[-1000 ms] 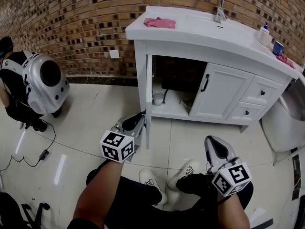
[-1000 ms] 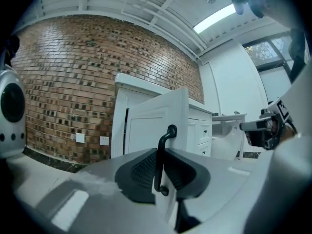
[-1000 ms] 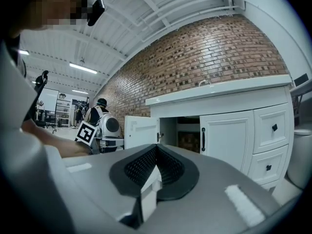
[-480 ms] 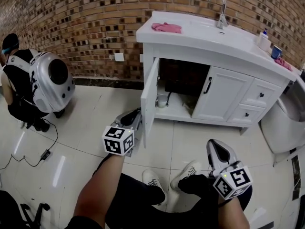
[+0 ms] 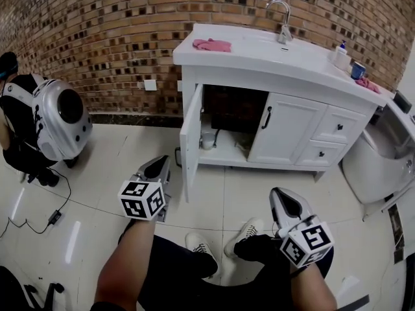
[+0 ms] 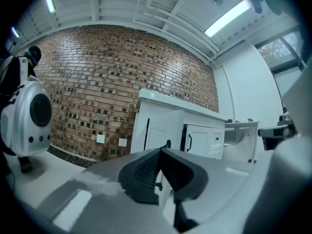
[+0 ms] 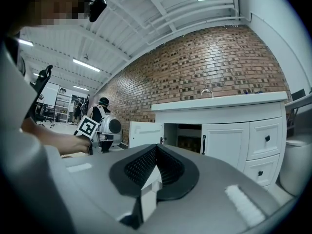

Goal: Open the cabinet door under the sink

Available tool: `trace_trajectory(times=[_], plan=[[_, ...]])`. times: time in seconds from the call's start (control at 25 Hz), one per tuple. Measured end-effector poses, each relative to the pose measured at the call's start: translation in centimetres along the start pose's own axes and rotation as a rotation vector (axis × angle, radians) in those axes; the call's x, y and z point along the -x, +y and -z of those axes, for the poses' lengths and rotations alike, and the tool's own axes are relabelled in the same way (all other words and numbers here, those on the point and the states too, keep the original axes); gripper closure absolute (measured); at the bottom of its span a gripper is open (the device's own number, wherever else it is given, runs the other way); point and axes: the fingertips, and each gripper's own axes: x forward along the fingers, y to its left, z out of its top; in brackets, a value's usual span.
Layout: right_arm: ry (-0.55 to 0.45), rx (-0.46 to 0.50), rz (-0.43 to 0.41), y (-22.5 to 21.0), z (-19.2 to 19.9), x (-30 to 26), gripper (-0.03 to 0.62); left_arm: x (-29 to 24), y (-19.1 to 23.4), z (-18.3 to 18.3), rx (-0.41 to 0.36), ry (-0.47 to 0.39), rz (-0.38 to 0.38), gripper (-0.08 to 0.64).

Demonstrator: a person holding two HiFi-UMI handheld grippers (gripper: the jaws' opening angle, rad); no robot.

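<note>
The white sink cabinet [image 5: 259, 76] stands against the brick wall. Its left door [image 5: 190, 138] is swung out towards me, and the dark inside with a pipe and a small jar shows behind it. My left gripper [image 5: 161, 163] is low, left of that door and apart from it, shut with nothing between its jaws. In the left gripper view its pads meet at the tip [image 6: 160, 150], with the open door [image 6: 157, 135] ahead. My right gripper [image 5: 280, 197] hangs above my shoes, shut and empty [image 7: 155, 148], facing the cabinet's open door [image 7: 145, 133].
The right door [image 5: 285, 131] with a black handle is closed, beside two drawers [image 5: 337, 128]. A pink cloth [image 5: 211, 45], a faucet [image 5: 282, 15] and bottles [image 5: 340, 54] sit on the counter. A crouching person with a white backpack [image 5: 58, 118] is at left. A white fixture [image 5: 379, 154] stands at right.
My left gripper has let go of the door's edge, drawn back to the left and closed. The door now stands wider open. My right gripper has shifted slightly.
</note>
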Motion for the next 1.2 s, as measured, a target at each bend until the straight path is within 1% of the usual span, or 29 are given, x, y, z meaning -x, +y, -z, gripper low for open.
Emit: trace_trajectory(times=[0.12,0.36,0.44,0.56,0.64,0.76,0.88,1.08,1.2], plan=[[-0.004,0.005,0.016,-0.1,-0.8,0.7,0.584,1.7,-1.8,-1.2,0.013,0.001,0.019,0.558],[-0.017,0.008,0.027,-0.1,-1.7,3.2,0.584,5.8,-7.3,-2.2,0.016,0.003,0.092,0.558],[-0.014,-0.006,0.022,-0.2,-1.6,4.0,0.584,7.0,-9.1,-2.3,0.014,0.004,0.113,0.558],[0.005,-0.038,0.013,0.0,-0.6,4.9,0.584,8.8,-11.1,-2.0,0.032,0.007,0.146,0.558],[0.023,-0.058,0.014,0.2,0.3,5.5,0.584,9.7,-11.9,-1.5,0.030,0.013,0.152,0.558],[0.051,-0.085,0.012,0.7,1.3,6.1,0.584,11.0,-12.8,-0.9,-0.001,0.022,0.154,0.558],[0.072,-0.089,0.008,1.2,2.0,6.8,0.584,12.0,-13.8,-0.5,-0.023,0.027,0.163,0.558],[0.092,-0.067,0.014,1.3,2.3,7.6,0.584,11.9,-13.7,0.4,-0.009,0.052,0.159,0.558],[0.095,-0.065,0.020,1.1,2.6,7.7,0.584,11.3,-13.7,0.3,0.005,0.047,0.161,0.558]])
